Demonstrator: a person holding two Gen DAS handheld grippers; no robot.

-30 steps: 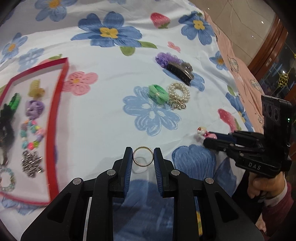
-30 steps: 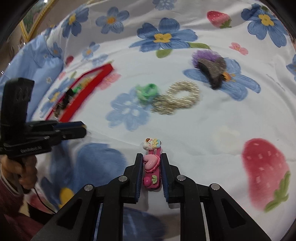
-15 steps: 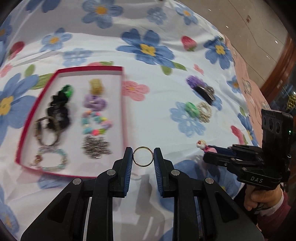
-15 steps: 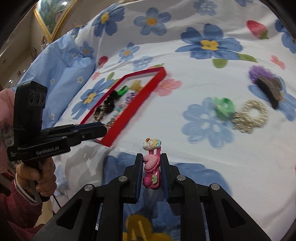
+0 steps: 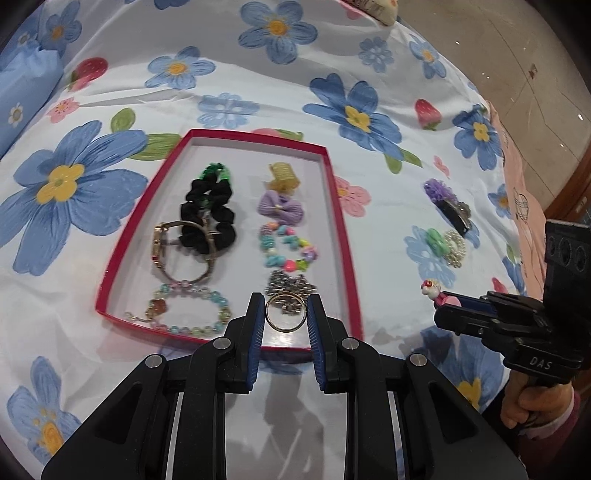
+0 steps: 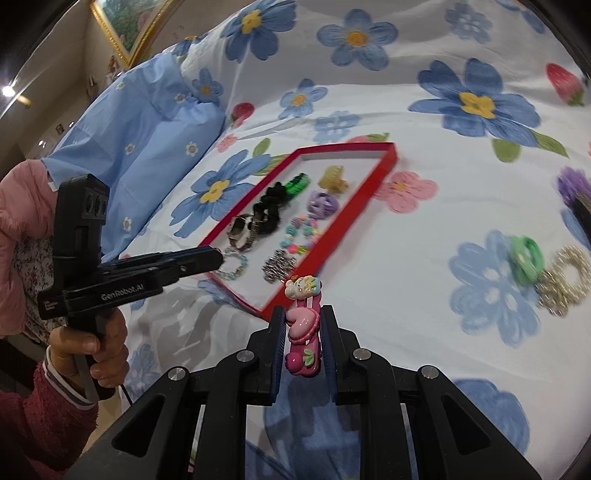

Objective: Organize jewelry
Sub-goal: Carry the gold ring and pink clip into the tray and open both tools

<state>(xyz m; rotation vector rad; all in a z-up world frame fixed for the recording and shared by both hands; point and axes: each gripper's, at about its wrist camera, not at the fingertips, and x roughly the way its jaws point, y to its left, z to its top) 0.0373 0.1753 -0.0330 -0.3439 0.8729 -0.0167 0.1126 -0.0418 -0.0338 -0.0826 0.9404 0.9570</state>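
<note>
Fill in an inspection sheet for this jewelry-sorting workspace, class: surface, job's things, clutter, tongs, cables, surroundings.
Surface: floral bedsheet.
Job's things: red tray holding scrunchie, watch, bracelets, clips; gold ring; pink hair clip; green tie, pearl scrunchie and purple clip outside the tray.
Clutter: nothing seen.
Tongs: left tongs shut on ring; right tongs shut on hair clip.
Cables: nothing clearly seen.
Surroundings: blue pillow, framed picture.
</note>
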